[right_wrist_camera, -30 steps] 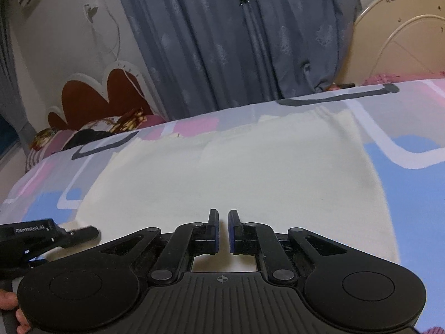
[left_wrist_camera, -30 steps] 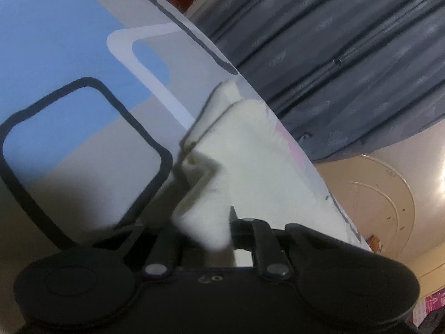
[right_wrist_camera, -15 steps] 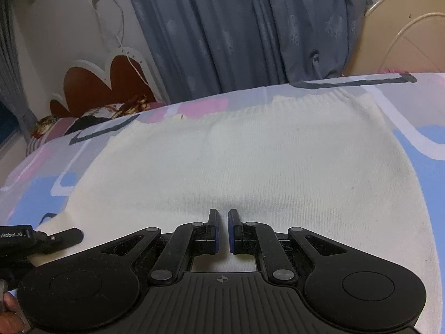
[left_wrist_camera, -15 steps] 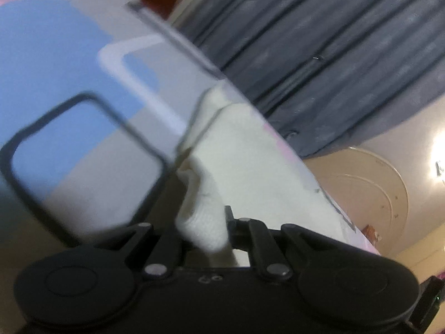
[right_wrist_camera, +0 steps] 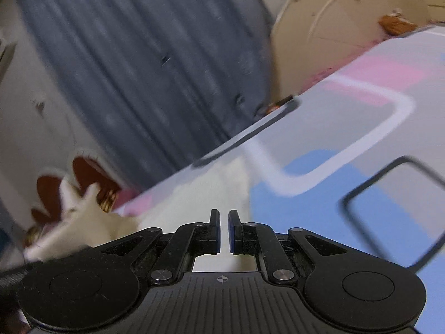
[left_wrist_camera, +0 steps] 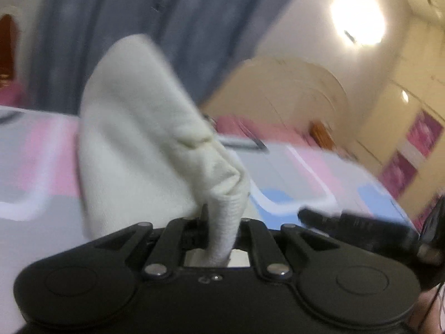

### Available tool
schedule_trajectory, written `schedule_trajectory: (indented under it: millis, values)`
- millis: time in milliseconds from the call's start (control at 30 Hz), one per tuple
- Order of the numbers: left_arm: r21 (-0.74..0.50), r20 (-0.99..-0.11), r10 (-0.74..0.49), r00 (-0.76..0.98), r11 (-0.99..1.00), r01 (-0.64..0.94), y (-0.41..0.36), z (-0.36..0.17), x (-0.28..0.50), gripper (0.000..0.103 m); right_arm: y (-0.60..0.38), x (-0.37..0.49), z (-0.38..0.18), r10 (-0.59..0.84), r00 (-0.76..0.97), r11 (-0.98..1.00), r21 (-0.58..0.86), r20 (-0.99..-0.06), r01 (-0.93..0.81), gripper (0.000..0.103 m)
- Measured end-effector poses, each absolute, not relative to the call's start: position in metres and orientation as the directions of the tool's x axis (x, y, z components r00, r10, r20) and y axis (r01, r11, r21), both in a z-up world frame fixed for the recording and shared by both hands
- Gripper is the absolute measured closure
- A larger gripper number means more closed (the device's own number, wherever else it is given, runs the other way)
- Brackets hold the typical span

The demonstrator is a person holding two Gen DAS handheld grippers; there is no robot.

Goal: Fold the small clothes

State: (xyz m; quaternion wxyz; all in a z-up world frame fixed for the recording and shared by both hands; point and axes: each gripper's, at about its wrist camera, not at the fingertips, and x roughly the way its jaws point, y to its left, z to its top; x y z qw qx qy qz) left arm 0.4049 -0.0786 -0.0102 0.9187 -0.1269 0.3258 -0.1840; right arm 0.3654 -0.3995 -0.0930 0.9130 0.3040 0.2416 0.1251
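A cream knit garment [left_wrist_camera: 133,139] is pinched at its edge in my left gripper [left_wrist_camera: 221,217] and rises in a tall fold above the patterned bed sheet [left_wrist_camera: 292,172]. In the right wrist view the rest of the garment [right_wrist_camera: 200,200] lies flat on the sheet [right_wrist_camera: 333,128], with a lifted part at the lower left. My right gripper [right_wrist_camera: 224,231] sits low over the garment's right edge, jaws nearly together with a thin gap and nothing between them. Its black body shows at the right in the left wrist view [left_wrist_camera: 347,220].
Blue-grey curtains [right_wrist_camera: 139,69] hang behind the bed. A brown and white headboard [right_wrist_camera: 80,178] stands at the left. A cream round panel [right_wrist_camera: 333,27] leans at the back right. Both views are motion-blurred.
My left gripper has swung up and around with the garment edge, lifting a tall fold off the sheet. My right gripper has tilted and shifted toward the garment's right edge.
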Motion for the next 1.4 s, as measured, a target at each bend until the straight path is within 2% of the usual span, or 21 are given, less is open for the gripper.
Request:
schedule_trajectory:
  millis: [33, 133, 167, 200, 233, 267, 333, 400, 433, 533, 633, 800, 967, 1033, 1100, 1233, 1333, 1400]
  values:
    - [-0.349, -0.576, -0.444, 0.686, 0.893, 0.285, -0.096, -0.018, 0.408, 0.094, -0.408, 0.362, -0.092, 0.366, 0.857, 0.782, 0.619, -0.363, -0.072, 0.096]
    - [-0.32, -0.697, -0.473, 0.539, 0.878, 0.355, -0.14, -0.048, 0.416, 0.074, -0.429, 0.359, -0.093, 0.372, 0.852, 0.774, 0.63, -0.368, -0.066, 0.095]
    - [-0.31, -0.695, -0.477, 0.538, 0.874, 0.374, -0.145, -0.049, 0.409, 0.066, -0.434, 0.359, -0.095, 0.367, 0.847, 0.777, 0.627, -0.385, -0.052, 0.087]
    - [-0.308, -0.674, -0.483, 0.559, 0.871, 0.382, -0.142, -0.046, 0.408, 0.058, -0.438, 0.359, -0.095, 0.364, 0.844, 0.779, 0.626, -0.394, -0.043, 0.053]
    - [-0.322, -0.646, -0.494, 0.582, 0.868, 0.379, -0.135, -0.041, 0.402, 0.045, -0.441, 0.355, -0.095, 0.358, 0.853, 0.779, 0.626, -0.38, -0.048, 0.038]
    - [-0.338, -0.617, -0.494, 0.612, 0.869, 0.36, -0.122, -0.035, 0.398, 0.046, -0.442, 0.352, -0.094, 0.364, 0.859, 0.779, 0.624, -0.36, -0.069, 0.032]
    - [-0.364, -0.576, -0.469, 0.67, 0.88, 0.304, -0.09, -0.027, 0.399, 0.046, -0.439, 0.35, -0.093, 0.379, 0.856, 0.78, 0.618, -0.35, -0.093, 0.034]
    - [-0.357, -0.549, -0.4, 0.734, 0.906, 0.227, -0.059, -0.023, 0.403, 0.046, -0.433, 0.352, -0.094, 0.409, 0.843, 0.778, 0.616, -0.35, -0.122, 0.057]
    - [-0.341, -0.557, -0.355, 0.751, 0.922, 0.183, -0.046, -0.022, 0.41, 0.048, -0.426, 0.355, -0.095, 0.423, 0.835, 0.779, 0.613, -0.352, -0.136, 0.059]
    - [-0.325, -0.58, -0.268, 0.769, 0.942, 0.083, -0.005, -0.031, 0.427, 0.049, -0.403, 0.366, -0.095, 0.461, 0.811, 0.785, 0.592, -0.361, -0.183, 0.059]
    - [-0.306, -0.602, -0.242, 0.761, 0.95, 0.061, 0.004, -0.04, 0.435, 0.049, -0.378, 0.384, -0.099, 0.485, 0.781, 0.803, 0.555, -0.394, -0.218, 0.059]
    - [-0.29, -0.651, -0.25, 0.717, 0.955, 0.069, 0.006, -0.06, 0.443, 0.046, -0.353, 0.404, -0.112, 0.471, 0.752, 0.839, 0.498, -0.461, -0.22, 0.059]
    - [-0.318, -0.649, -0.27, 0.711, 0.946, 0.069, 0.011, -0.069, 0.444, 0.046, -0.341, 0.408, -0.116, 0.443, 0.742, 0.872, 0.434, -0.503, -0.227, 0.059]
    - [-0.314, -0.65, -0.271, 0.711, 0.947, 0.073, 0.009, -0.067, 0.445, 0.047, -0.336, 0.407, -0.115, 0.449, 0.737, 0.878, 0.401, -0.505, -0.261, 0.094]
    - [-0.304, -0.65, -0.27, 0.71, 0.949, 0.083, 0.007, -0.064, 0.445, 0.048, -0.33, 0.404, -0.113, 0.435, 0.747, 0.892, 0.354, -0.503, -0.28, 0.094]
    - [-0.295, -0.644, -0.286, 0.709, 0.949, 0.115, -0.001, -0.058, 0.445, 0.059, -0.339, 0.386, -0.104, 0.434, 0.776, 0.889, 0.358, -0.459, -0.285, 0.094]
    - [-0.233, -0.656, -0.282, 0.7, 0.958, 0.168, -0.019, -0.054, 0.444, 0.06, -0.348, 0.379, -0.103, 0.433, 0.779, 0.887, 0.366, -0.453, -0.28, 0.095]
    - [-0.19, -0.688, -0.262, 0.677, 0.965, 0.179, -0.028, -0.059, 0.447, 0.059, -0.347, 0.39, -0.114, 0.436, 0.754, 0.887, 0.374, -0.49, -0.27, 0.095]
